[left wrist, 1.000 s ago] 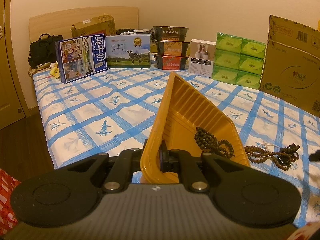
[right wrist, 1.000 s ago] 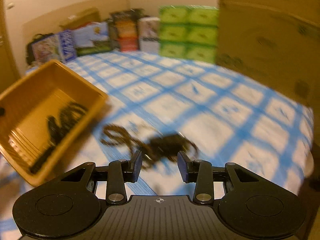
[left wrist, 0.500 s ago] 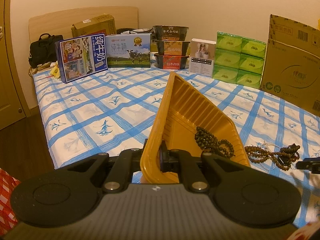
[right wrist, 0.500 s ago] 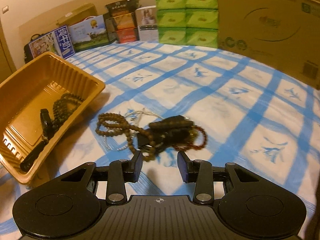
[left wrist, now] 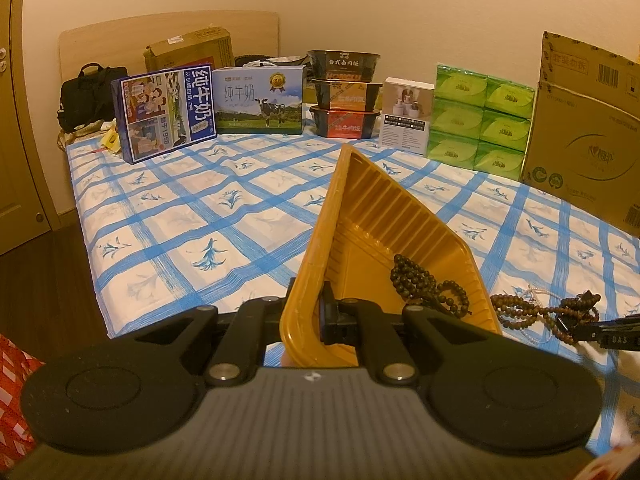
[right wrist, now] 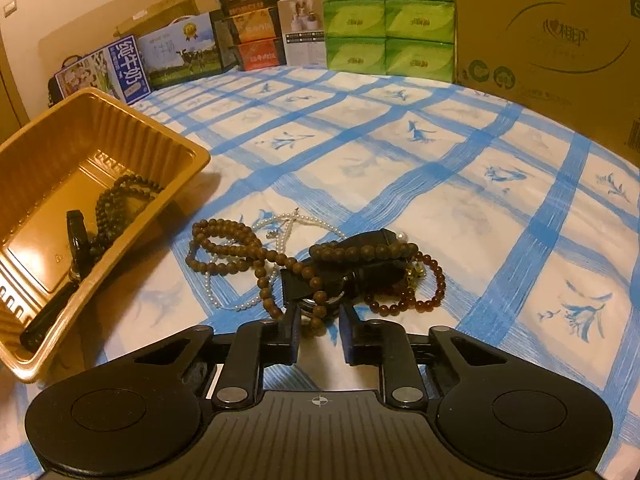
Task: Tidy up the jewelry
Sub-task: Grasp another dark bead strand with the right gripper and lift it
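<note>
On bed (right wrist: 460, 184), one tray (right wrist: 24, 168), six tissue packs (right wrist: 388, 20)

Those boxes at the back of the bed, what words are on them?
"纯牛奶" on the dark blue milk box.
"纯牛奶" on the cow milk box.
"HONGLU" on the stacked black bowls.
"心相印" on the big cardboard carton.
White box and green tissue packs: too small to read.

Open checked bedsheet (right wrist: 400, 168) (boxes (right wrist: 548, 36) along far edge), yellow tray (right wrist: 168, 148) left.
</note>
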Tool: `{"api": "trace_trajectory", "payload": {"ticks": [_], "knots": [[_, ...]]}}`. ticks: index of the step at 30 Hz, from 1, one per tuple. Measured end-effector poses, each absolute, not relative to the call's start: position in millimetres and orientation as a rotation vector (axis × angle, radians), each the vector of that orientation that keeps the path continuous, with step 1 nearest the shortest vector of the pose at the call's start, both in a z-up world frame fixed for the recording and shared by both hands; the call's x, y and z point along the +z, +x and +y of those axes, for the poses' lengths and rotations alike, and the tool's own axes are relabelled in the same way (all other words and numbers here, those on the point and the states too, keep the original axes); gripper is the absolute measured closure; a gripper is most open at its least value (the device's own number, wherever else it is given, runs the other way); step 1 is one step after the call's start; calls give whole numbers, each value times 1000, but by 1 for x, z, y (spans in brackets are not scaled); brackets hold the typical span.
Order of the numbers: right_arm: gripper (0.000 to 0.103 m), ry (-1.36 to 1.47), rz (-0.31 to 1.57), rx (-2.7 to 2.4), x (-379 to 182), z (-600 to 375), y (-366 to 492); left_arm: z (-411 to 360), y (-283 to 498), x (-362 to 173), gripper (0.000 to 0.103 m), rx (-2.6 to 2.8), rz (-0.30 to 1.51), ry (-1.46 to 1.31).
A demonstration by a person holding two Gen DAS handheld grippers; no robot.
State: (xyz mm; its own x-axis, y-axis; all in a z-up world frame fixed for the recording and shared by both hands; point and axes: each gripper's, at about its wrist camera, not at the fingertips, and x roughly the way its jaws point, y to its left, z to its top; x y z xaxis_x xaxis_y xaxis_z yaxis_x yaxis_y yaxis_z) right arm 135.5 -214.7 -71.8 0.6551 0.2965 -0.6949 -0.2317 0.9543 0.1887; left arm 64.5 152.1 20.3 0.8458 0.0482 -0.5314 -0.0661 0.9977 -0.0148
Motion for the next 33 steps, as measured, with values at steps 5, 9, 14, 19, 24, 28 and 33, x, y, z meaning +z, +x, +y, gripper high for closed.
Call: {"api": "trace_trajectory", "payload": {"ticks": [5,9,14,19,24,28,33], "knots": [[96,65,798,305,-70,-211,135,152,65,21,96,60,560,-32],[97,35,776,310,-58,-208,126,151,65,21,96,61,560,-31],[97,18,715,335,-30,-206,113,151,65,21,96,61,560,-31],[97,8,642,363,4,-205,106,152,66,21,96,61,560,-30],[97,-1,577,393,38,-206,101,151,66,23,96,61,560,-25],[97,8,537,420,63,-206,100,150,66,25,96,59,559,-16],[97,-5,485,457,90,-200,99,149,66,25,96,58,559,-12]]}}
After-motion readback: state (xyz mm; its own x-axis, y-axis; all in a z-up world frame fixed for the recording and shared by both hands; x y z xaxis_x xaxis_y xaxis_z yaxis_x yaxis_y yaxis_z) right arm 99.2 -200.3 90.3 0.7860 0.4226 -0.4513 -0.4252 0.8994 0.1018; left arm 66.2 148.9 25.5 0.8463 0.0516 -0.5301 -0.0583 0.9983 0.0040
